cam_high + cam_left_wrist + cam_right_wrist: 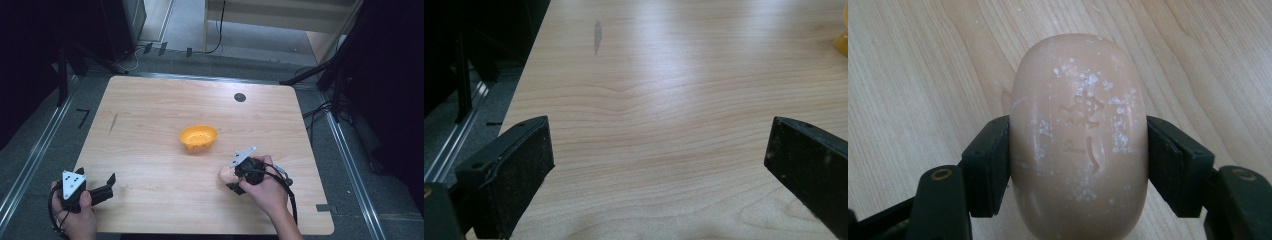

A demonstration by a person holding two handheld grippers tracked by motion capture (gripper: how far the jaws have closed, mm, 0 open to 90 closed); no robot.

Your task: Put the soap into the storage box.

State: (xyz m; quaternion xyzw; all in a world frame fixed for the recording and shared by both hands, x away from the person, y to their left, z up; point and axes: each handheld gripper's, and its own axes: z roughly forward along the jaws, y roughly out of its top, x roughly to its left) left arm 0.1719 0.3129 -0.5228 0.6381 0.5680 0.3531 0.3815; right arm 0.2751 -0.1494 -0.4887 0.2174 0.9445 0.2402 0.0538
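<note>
A peach-coloured bar of soap (1079, 135) with embossed marks and white flecks sits between the jaws of my right gripper (1079, 160), which is shut on its two long sides. From above, the soap (226, 173) pokes out left of the right gripper (235, 176), low over the table right of centre. An orange bowl (198, 137) with small holes stands mid-table, up and to the left of that gripper; its edge (842, 40) shows at the far right of the left gripper view. My left gripper (111, 181) rests at the front left corner, jaws wide apart over bare wood (659, 150).
The wooden table (150, 115) has a dark round grommet (240, 97) near its back edge and a thin grey mark (113, 123) on the left. Metal rails, cables and dark stands surround the table on the floor.
</note>
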